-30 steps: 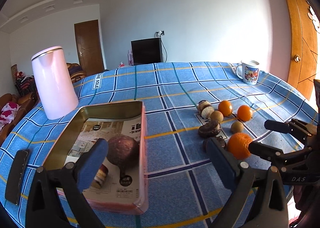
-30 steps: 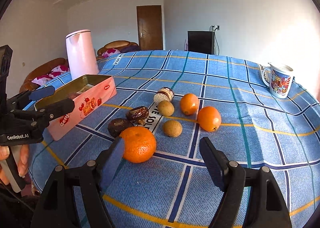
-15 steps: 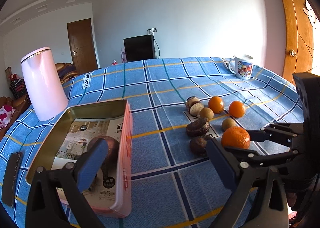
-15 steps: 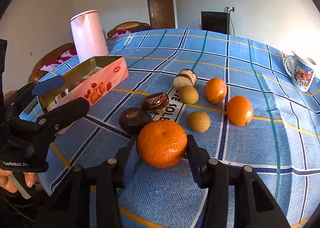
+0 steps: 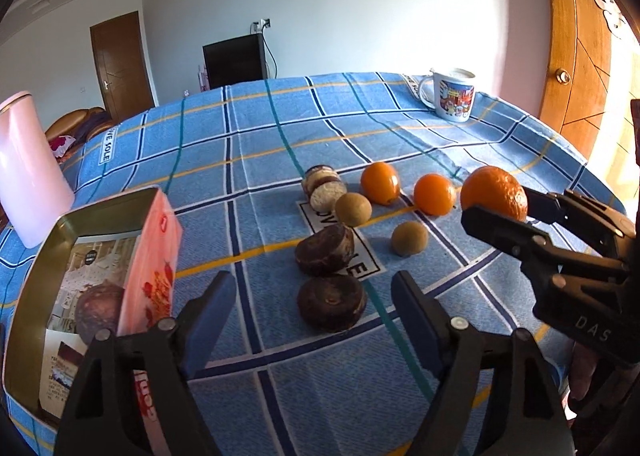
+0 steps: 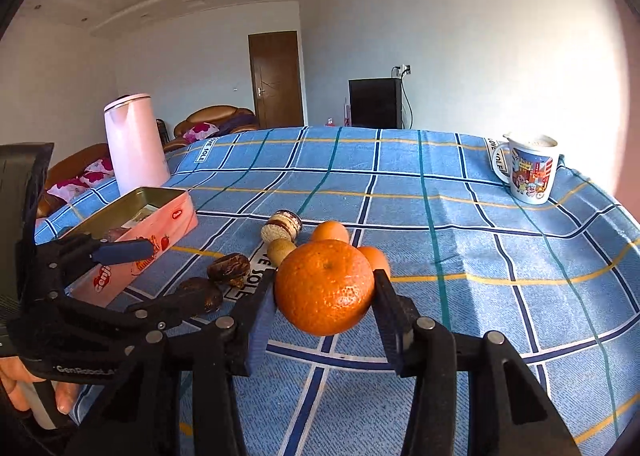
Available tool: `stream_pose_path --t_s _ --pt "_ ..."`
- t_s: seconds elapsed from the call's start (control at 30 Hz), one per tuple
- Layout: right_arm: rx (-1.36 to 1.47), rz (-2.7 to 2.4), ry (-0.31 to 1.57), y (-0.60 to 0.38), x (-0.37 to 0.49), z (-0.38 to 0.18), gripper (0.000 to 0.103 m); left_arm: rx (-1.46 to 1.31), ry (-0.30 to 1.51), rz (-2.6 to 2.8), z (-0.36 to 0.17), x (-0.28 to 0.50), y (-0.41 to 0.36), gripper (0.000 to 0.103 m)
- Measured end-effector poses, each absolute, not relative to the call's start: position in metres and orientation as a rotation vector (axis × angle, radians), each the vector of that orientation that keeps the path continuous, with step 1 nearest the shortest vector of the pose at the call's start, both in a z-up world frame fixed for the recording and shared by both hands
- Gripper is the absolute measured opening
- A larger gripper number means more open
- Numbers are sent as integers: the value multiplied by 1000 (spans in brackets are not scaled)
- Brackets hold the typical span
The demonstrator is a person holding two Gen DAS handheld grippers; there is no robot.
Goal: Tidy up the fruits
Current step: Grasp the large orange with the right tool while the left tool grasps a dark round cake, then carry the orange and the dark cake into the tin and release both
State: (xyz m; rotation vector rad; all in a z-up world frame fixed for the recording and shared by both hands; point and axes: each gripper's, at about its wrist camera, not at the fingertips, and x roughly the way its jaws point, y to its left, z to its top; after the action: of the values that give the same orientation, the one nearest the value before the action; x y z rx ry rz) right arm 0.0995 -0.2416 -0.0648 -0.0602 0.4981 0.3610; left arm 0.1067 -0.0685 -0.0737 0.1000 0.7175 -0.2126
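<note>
My right gripper (image 6: pixel 324 292) is shut on a large orange mandarin (image 6: pixel 325 287) and holds it above the table; it also shows in the left wrist view (image 5: pixel 494 193). My left gripper (image 5: pixel 310 310) is open and empty, its fingers on either side of a dark round fruit (image 5: pixel 331 302). A second dark fruit (image 5: pixel 325 249), two small oranges (image 5: pixel 380 182) (image 5: pixel 434 194), two tan round fruits (image 5: pixel 353 209) (image 5: pixel 409 238) and a brown-and-white piece (image 5: pixel 323 190) lie on the blue checked cloth. A pink tin (image 5: pixel 100 264) at the left holds one dark fruit (image 5: pixel 98 306).
A pink kettle (image 6: pixel 135 142) stands at the back left behind the tin. A printed mug (image 6: pixel 530 168) stands at the far right near the table's edge. A sofa, a door and a black cabinet are beyond the table.
My right gripper has closed on the mandarin and lifted it off the cloth. My left gripper has swung right from over the tin to the dark fruits.
</note>
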Motion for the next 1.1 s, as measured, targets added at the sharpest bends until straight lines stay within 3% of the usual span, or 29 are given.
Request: stream_pose_path --t_s 0.1,0.33,0.37,0.4,0.43,1.1 --pt "-82 373 516 -236 101 -67 48 104 744 -217 -78 113 -72 74" --pt "-71 393 534 -238 103 -70 48 84 815 -242 -86 122 -72 67" --pt "-66 395 534 -239 103 -70 48 84 816 -250 -87 122 -72 63" --pt "-63 395 534 -239 103 -70 48 89 818 -254 -88 121 -73 48" --pt "-60 395 535 -239 102 -70 48 93 821 -257 -89 121 -74 39" --pt "-67 413 450 -239 90 -66 48 106 586 -206 -70 95 -68 39"
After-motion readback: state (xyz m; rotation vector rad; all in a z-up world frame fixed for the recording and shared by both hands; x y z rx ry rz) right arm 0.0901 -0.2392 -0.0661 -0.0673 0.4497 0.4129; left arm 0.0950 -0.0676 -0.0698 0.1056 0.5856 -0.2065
